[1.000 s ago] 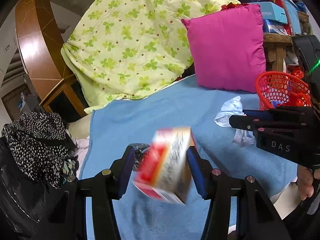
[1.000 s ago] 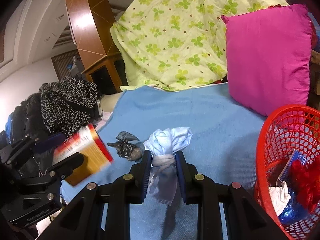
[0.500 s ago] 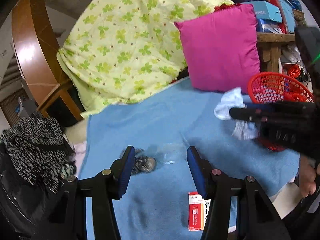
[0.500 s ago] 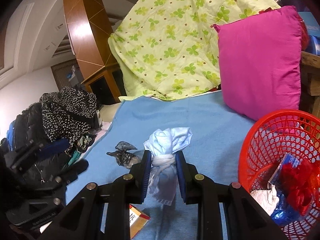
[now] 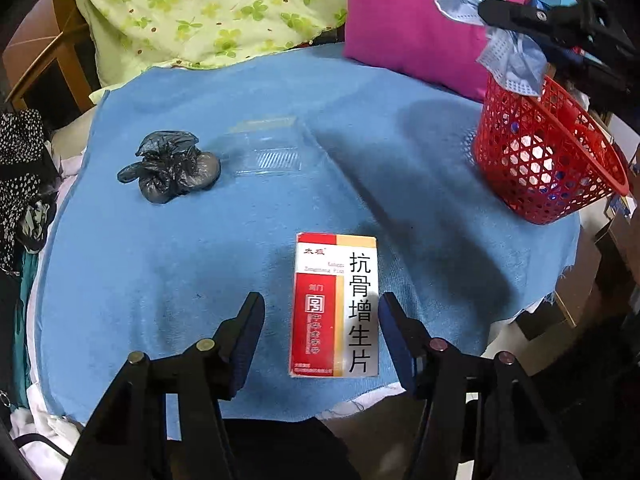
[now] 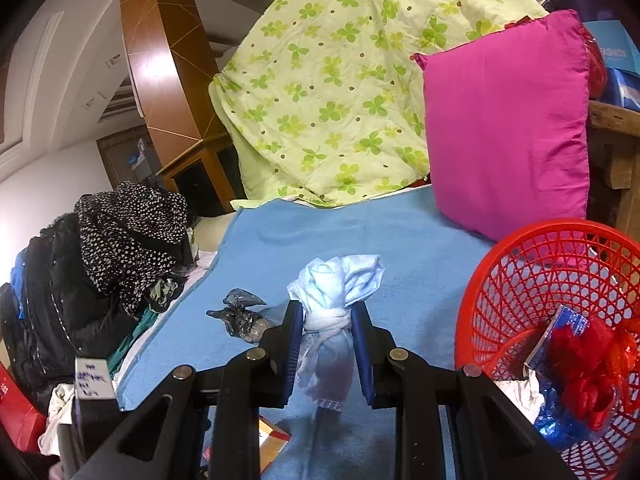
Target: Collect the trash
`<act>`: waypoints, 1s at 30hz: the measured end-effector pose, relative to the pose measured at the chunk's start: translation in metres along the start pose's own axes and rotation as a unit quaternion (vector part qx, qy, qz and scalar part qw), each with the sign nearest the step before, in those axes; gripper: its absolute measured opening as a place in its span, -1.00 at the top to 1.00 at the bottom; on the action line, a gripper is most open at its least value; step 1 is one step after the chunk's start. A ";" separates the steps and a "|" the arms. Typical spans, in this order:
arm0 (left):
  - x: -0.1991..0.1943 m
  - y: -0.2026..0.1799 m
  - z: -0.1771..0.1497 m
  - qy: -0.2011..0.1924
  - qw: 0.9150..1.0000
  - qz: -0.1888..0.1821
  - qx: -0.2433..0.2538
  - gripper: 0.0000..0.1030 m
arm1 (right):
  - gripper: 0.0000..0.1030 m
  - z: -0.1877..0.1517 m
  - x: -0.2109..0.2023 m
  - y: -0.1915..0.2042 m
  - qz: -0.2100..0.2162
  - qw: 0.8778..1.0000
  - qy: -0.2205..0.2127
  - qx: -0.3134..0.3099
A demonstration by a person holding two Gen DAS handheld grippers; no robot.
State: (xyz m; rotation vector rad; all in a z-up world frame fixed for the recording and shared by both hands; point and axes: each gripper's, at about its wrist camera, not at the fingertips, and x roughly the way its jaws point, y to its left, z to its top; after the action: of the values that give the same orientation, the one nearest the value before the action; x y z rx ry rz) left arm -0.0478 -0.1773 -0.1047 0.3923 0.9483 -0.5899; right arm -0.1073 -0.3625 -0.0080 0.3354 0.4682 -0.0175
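Held over the near edge of the blue towel point(image 5: 168, 272), the left gripper point(image 5: 320, 340) is seen with its jaws spread, and these have just been opening wider. A red-and-white medicine box point(image 5: 334, 306) is laid flat on the towel between the two fingers, nearer the right one, and whether that pad touches the box cannot be told; nothing is gripped. Further along the towel a crumpled black plastic bag point(image 5: 170, 166) is found, and just beside it a clear plastic container point(image 5: 268, 152) is made out.

On the other side, the right gripper point(image 6: 328, 354) is clamped on a knotted pale blue face mask point(image 6: 334, 292), which is pinched between both blue pads with its bunched top standing above the fingertips. In the left wrist view this mask is held above the rim of the red basket point(image 5: 540, 160). Inside the basket, red wrapping, a blue packet and crumpled white paper are seen. Behind the towel a pink cushion point(image 6: 508, 120) is propped against a green-patterned quilt point(image 6: 340, 72).
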 end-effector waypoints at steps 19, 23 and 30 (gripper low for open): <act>0.009 -0.003 0.011 -0.015 1.000 0.027 0.007 0.07 | 0.48 -0.002 -0.004 0.002 -0.006 1.000 -0.009 -0.004; -0.015 -0.013 0.031 -0.062 0.997 0.049 0.020 0.07 | 0.48 -0.001 -0.011 0.000 -0.003 1.000 -0.022 0.000; -0.054 -0.031 0.061 -0.128 0.989 0.068 0.042 0.07 | 0.48 0.002 -0.032 -0.014 -0.006 0.998 -0.055 0.014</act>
State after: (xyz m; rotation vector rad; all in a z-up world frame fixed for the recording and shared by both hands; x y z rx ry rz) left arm -0.0523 -0.2192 -0.0288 0.4408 0.6469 -0.5419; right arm -0.1362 -0.3781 0.0040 0.3567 0.3617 -0.0529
